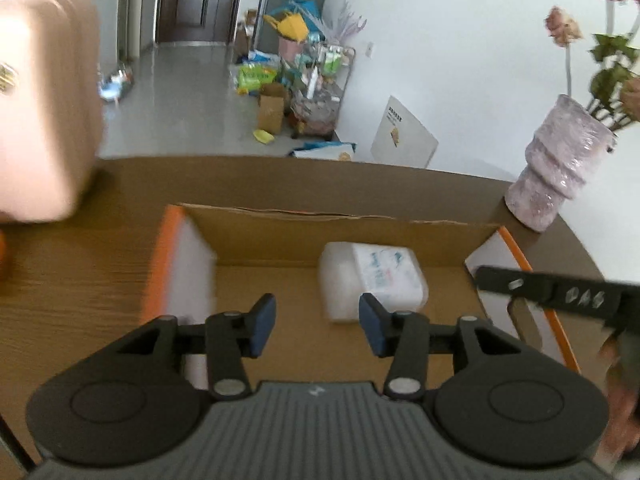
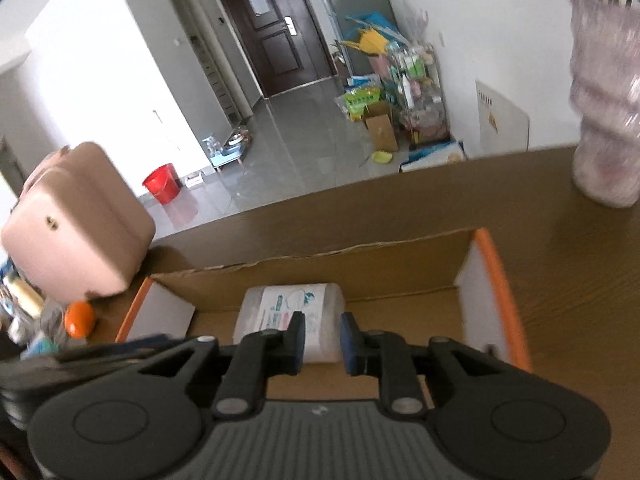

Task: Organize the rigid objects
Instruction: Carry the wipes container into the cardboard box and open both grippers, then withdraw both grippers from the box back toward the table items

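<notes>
Packing step, by the look of things: loading loose items from the tabletop (image 1: pixel 80 280) into the box (image 1: pixel 340 220).

Sitting far left on the tabletop, a pink case (image 1: pixel 40 100), with an orange ball (image 2: pixel 79 319) and blurred clutter beside it in the right wrist view; likely still waiting to be sorted, though too smeared to name.

Hovering over the box's near left part, left gripper (image 1: pixel 316 326), released, jaws well apart, carrying nothing.

Lying inside the box, toward its back wall, one white pack (image 1: pixel 372 280) with a printed label, apparently soft-wrapped. Nothing else showing on the bare cardboard floor; white liners with orange edging standing at both ends.

Hanging just above the pack's near end, right gripper (image 2: pixel 322 340), jaws partly apart, not clamping anything as far as can be told; touching the pack or merely over it, impossible to say.

Standing far right, outside the box, a pink vase (image 1: pixel 560 160) with flowers.

Next, probably: pulling clear of the box and reaching left for another item, keeping jaws wide and avoiding the box wall.
</notes>
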A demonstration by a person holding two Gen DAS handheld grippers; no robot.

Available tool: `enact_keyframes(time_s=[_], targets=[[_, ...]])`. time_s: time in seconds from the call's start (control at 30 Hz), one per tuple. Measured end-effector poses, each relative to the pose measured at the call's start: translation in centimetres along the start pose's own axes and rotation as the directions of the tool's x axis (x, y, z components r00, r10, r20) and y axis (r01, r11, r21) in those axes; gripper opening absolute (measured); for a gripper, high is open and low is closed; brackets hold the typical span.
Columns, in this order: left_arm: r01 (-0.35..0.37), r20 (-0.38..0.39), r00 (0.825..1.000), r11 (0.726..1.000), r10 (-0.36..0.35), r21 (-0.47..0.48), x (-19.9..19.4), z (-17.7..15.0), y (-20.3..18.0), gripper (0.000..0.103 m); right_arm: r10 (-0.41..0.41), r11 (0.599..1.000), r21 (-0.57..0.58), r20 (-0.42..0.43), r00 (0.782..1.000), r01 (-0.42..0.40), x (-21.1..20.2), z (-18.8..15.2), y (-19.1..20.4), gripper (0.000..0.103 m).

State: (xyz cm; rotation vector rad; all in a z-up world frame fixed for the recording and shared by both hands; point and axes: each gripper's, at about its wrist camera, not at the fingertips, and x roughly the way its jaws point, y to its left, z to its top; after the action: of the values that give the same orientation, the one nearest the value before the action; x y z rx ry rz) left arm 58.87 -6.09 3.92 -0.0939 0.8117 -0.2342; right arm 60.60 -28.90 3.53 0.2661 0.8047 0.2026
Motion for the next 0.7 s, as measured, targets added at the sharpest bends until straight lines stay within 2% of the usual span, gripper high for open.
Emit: enact_keyframes(time_s=[0.03,0.07,0.13,0.2,0.27,0.33,0.5,0.7], targets=[[-0.015,0.014,1.000,1.000,0.014,0.023,-1.8,-0.1,0.4,0.056,-0.006,1.000,-0.014,0.004,1.000,0.006,-1.2,-0.1,-0.2,0.027],[-0.032,0.029,0.999,0.999,0.031,0.040,-3.4,-0.3,0.7,0.066,-0.010,1.000,-0.024,0.007,1.000,0.010,-2.5,-0.3,-0.3,0.030],[-0.060,0.052,0.997,0.996,0.056,0.073,-6.4,-0.8,1.1,0.077,-0.016,0.999,-0.036,0.014,1.000,0.017,-5.0,-0.7,-0.9,0.048],[-0.082,0.070,0.995,0.992,0.075,0.095,-9.3,-1.4,1.5,0.078,-0.030,0.999,-0.040,0.031,0.999,0.031,-7.5,-1.3,-1.4,0.054],[-0.094,0.077,0.993,0.991,0.087,0.092,-11.5,-2.0,1.9,0.084,-0.048,0.998,-0.043,0.050,0.998,0.050,-10.0,-2.0,-1.4,0.059],[-0.101,0.092,0.991,0.991,0.092,0.091,-13.8,-2.8,1.7,0.085,-0.053,0.997,-0.045,0.062,0.997,0.056,-12.0,-2.7,-1.3,0.066],[-0.108,0.178,0.980,0.990,0.090,0.093,-18.3,-6.1,0.5,0.097,-0.039,0.996,-0.075,0.113,0.993,0.048,-16.1,-6.2,-0.1,0.071],[-0.176,0.292,0.945,0.980,0.144,0.089,-22.0,-13.0,-0.2,0.103,-0.029,0.993,-0.109,0.211,0.977,0.053,-20.6,-12.2,0.8,0.073]])
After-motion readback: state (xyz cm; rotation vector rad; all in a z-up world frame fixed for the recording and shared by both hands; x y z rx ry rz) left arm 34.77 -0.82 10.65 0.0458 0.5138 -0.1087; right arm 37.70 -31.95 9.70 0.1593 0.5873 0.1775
